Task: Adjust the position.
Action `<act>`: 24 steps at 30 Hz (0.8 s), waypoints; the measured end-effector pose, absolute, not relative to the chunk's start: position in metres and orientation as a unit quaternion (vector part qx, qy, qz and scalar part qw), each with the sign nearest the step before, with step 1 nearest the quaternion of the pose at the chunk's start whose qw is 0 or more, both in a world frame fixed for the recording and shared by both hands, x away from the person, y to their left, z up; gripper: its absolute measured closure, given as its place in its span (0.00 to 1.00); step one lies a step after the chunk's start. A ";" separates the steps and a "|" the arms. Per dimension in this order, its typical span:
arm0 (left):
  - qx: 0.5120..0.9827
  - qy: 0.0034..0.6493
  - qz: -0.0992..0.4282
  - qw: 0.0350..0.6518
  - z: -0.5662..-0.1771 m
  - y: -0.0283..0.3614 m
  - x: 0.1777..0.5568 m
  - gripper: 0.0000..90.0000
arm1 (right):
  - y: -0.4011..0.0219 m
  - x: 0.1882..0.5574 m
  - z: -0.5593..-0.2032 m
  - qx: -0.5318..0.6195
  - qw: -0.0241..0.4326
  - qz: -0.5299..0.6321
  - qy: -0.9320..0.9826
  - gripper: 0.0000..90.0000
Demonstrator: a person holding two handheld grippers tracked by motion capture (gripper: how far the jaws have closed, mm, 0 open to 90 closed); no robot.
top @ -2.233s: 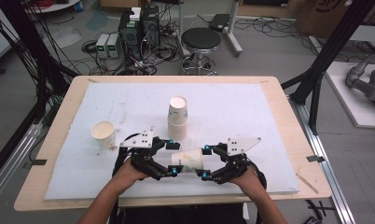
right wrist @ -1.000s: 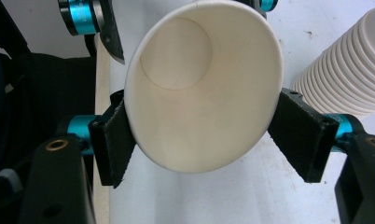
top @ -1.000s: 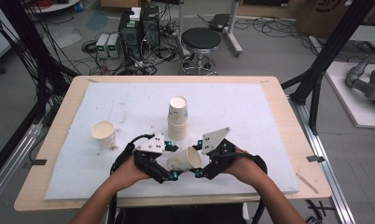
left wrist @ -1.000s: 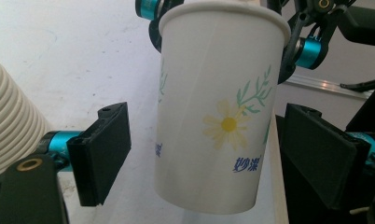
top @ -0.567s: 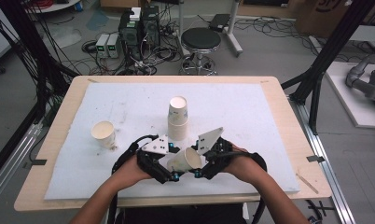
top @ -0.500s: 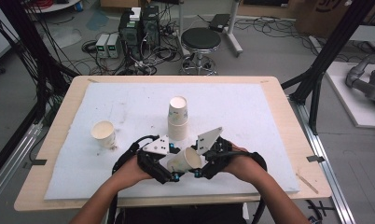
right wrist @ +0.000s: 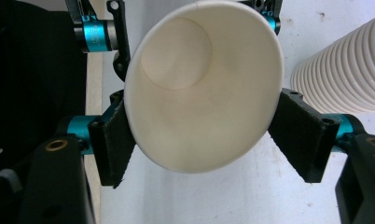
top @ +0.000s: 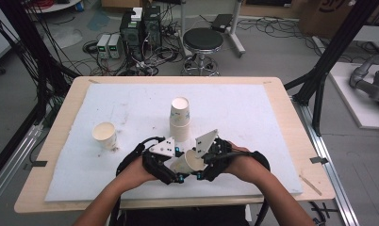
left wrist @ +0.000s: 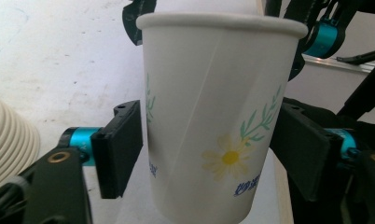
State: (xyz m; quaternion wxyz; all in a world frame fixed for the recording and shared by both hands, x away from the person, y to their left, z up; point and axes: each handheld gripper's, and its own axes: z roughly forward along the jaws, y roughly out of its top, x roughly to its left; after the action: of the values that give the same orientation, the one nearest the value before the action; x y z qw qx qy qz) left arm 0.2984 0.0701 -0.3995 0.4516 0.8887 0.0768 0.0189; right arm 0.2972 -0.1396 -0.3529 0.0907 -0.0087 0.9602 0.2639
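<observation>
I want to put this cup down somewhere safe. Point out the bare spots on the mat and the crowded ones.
Bare: the mat right of the cup stack, out to its right edge, and the far-left corner behind the single cup. Crowded: the near middle, where the left gripper and right gripper meet around the held cup, just in front of the stack.

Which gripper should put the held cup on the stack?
Probably the right gripper: it squeezes the cup at its rim, base free; the left gripper's jaws have just been closing on its wall.
</observation>
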 end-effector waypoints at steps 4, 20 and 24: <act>0.890 0.074 0.015 0.450 -0.401 0.068 0.299 0.36 | -0.139 0.297 -0.354 -0.009 0.089 0.259 0.962 0.30; 0.869 0.104 -0.006 0.484 -0.412 0.076 0.300 0.34 | -0.150 0.304 -0.348 0.043 0.046 0.334 0.940 0.23; 0.857 0.121 0.000 0.501 -0.417 0.083 0.301 0.34 | -0.163 0.303 -0.344 0.065 0.049 0.374 0.924 0.23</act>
State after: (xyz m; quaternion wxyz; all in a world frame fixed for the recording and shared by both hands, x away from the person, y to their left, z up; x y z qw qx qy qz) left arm 0.3012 0.0833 -0.4173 0.5009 0.8570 0.1207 -0.0001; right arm 0.3030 -0.1625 -0.3439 0.0487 0.0652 0.9240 0.3737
